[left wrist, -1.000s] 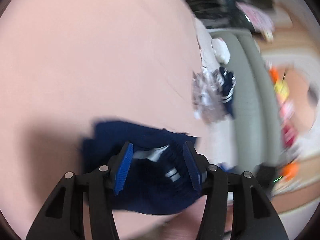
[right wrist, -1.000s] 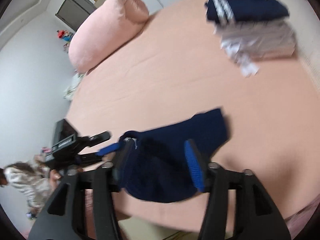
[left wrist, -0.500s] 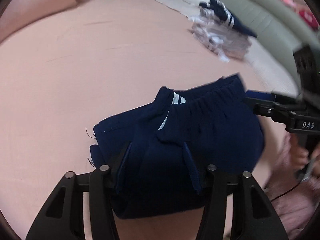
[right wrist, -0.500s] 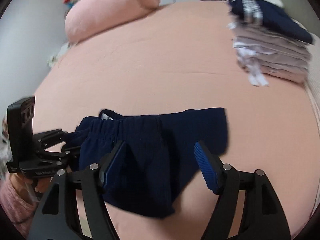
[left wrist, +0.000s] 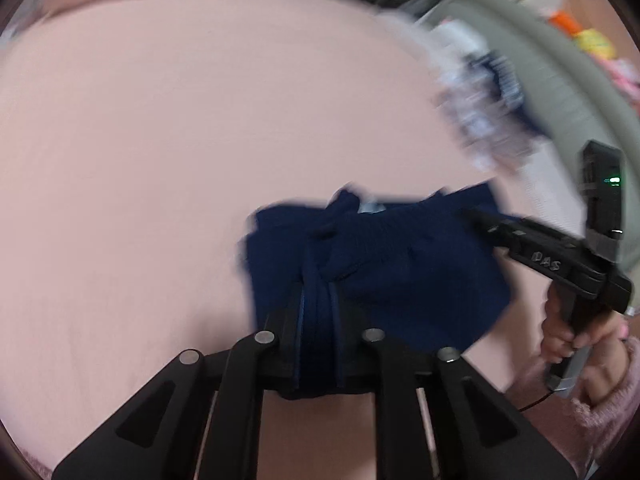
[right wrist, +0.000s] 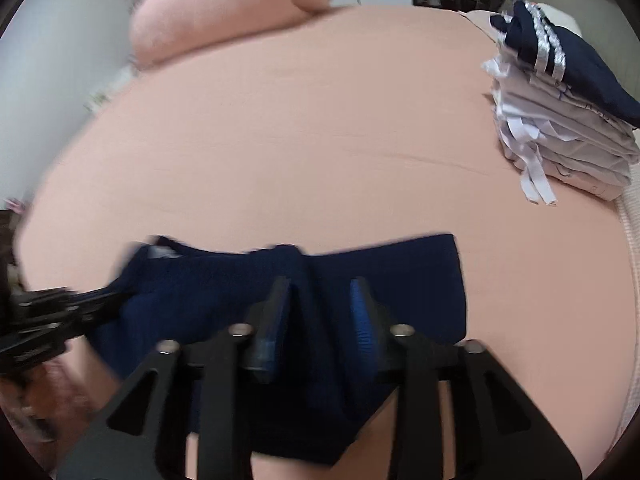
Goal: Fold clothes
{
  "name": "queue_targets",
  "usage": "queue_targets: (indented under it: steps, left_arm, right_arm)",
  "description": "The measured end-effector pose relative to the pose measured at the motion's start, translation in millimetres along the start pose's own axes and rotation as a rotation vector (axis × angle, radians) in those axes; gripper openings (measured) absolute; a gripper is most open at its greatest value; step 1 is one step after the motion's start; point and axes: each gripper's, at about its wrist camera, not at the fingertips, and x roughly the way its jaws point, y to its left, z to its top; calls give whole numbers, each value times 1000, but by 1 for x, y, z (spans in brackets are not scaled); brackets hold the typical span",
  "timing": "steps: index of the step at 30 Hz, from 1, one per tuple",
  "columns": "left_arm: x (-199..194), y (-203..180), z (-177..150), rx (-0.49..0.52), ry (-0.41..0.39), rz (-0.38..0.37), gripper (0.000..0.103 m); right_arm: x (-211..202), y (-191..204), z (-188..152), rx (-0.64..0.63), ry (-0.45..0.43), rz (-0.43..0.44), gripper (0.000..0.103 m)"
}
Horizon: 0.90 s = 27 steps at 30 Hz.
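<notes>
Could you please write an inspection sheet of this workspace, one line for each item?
Surface: pink bed sheet, mostly smooth.
Job's things: navy shorts bunched at the near edge, not yet folded flat.
Clutter: stack of folded clothes at the far right; pink pillow at the far end.
Grippers: left gripper shut on the navy shorts; right gripper around a fold of the shorts with a gap between the pads, grip unclear.
Cables: thin dark wire beside the person's hand.
Surroundings: grey sofa, white wall; the rest is blurred.
</notes>
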Motion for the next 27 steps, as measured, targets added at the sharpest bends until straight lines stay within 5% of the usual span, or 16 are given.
queue_targets:
  steps: [3, 6, 9, 13, 16, 19, 22, 27]
  left_arm:
    - [-25, -6, 8, 10, -144, 42, 37]
    - [-44, -31, 9, 157, -283, 59, 46]
    - [-19, -47, 7, 242, -183, 8, 46]
    - [27, -64, 6, 350, -89, 156, 47]
    - [25, -49, 21, 281, -91, 104, 46]
    - [19, -26, 28, 174, -103, 125, 47]
    - [8, 0, 31, 67, -109, 48, 47]
    - [1, -28, 28, 142, -156, -24, 45]
  right_arm:
    - [5, 0, -1, 14, 0, -36, 41]
    - [-2, 3, -5, 12, -18, -49, 42]
    - [-25, 11, -12, -14, -62, -27, 46]
    - [-12, 40, -22, -180, -24, -101, 48]
    - [19, 31, -30, -194, 35, -157, 54]
    - [17, 0, -27, -50, 37, -74, 58]
    - [6, -10, -27, -12, 24, -60, 58]
    - [-19, -6, -22, 45, -41, -21, 62]
